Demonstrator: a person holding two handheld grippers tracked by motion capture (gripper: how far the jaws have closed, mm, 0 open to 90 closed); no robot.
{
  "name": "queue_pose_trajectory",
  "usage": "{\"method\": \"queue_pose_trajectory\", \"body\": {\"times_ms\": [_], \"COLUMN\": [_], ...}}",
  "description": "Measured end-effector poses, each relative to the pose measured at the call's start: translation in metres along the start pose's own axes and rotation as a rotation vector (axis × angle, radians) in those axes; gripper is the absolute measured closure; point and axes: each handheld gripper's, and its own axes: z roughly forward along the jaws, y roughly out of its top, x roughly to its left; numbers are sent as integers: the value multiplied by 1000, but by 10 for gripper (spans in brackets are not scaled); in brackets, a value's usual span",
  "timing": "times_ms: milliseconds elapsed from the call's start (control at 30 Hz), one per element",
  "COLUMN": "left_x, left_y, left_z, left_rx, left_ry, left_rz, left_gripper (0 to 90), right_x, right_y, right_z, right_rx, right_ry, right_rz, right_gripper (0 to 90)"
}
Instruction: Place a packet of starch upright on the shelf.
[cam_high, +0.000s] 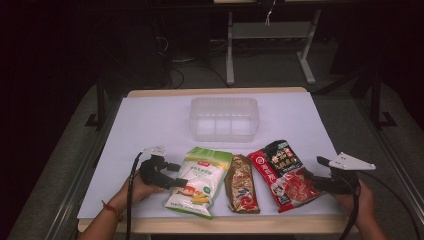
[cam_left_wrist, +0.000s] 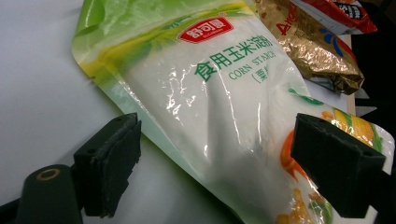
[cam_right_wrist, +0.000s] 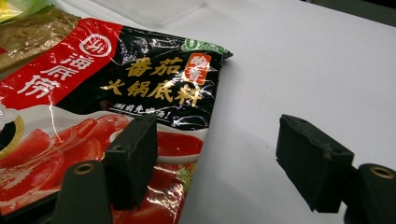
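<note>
Three packets lie in a row along the near edge of the white worktop (cam_high: 150, 120); at about 7 o'clock from the centre sits the corn starch bag (cam_high: 200, 181), green at the top and white through the middle, with corn pictured at its lower end; just beside it, toward 6 o'clock, lies the gold snack packet (cam_high: 242, 184); at about 5 o'clock lies the red-and-black hotpot base packet (cam_high: 282, 172), its near end angled toward the right hand.

The left gripper (cam_high: 177, 176) comes in from 8 o'clock, held in the person's left hand (cam_high: 137, 190); its fingers (cam_left_wrist: 109, 163) are spread wide, one on each side of the corn starch bag's long edge, the bag lying between them and not pinched; in the left gripper view the farther finger sits over the corn picture, the nearer one over bare worktop just beside the bag.

The right gripper (cam_high: 312, 181) reaches in from 4 o'clock; its fingers (cam_right_wrist: 133, 158) are also spread, one hovering above the hotpot base packet's red tomato picture, the other well off the packet over the plain worktop; nothing is clamped.

At 12 o'clock, toward the far edge, stands a clear plastic container (cam_high: 223, 118), well apart from the packets and both grippers.
</note>
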Motion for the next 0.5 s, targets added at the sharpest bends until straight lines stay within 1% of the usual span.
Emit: {"method": "queue_pose_trajectory", "body": {"times_ms": [33, 67, 133, 167, 200, 233, 267, 300, 333, 400, 500], "left_x": [1, 1, 0, -2, -3, -3, -5, -6, -6, -7, -9], "left_y": [0, 0, 2, 3, 4, 6, 8, 9, 11, 14, 19], "left_z": [0, 1, 4, 6, 8, 10, 13, 15, 17, 21, 27], "left_rx": [-12, -21, -15, -14, -20, -13, -3, 0, -1, -9, 2], "left_ry": [-3, -2, 2, 3, 4, 3, 11, 5, -3, -3, 14], "left_rz": [-22, -35, -33, -39, -53, -50, -33, -27, -39, -62, -40], "left_gripper": [156, 156, 148, 127, 105, 91, 91, 91, 90, 91, 90], "right_x": [0, 0, 0, 0, 0, 1, 1, 1, 1, 2, 2], "right_y": [0, 0, 1, 1, 1, 1, 1, 1, 1, 1, 1], "right_z": [1, 1, 1, 1, 2, 2, 3, 3, 3, 4, 5], "right_rx": [0, 0, -2, 0, 1, 1, 4, 6, 3, 3, 6], "right_ry": [2, 3, 4, 7, 10, 13, 13, 15, 19, 23, 30], "right_rz": [0, -2, -2, 3, 5, 7, 6, 4, 7, 8, 6], "right_gripper": [290, 292, 292, 294, 294, 294, 294, 295, 296, 296, 296]}}
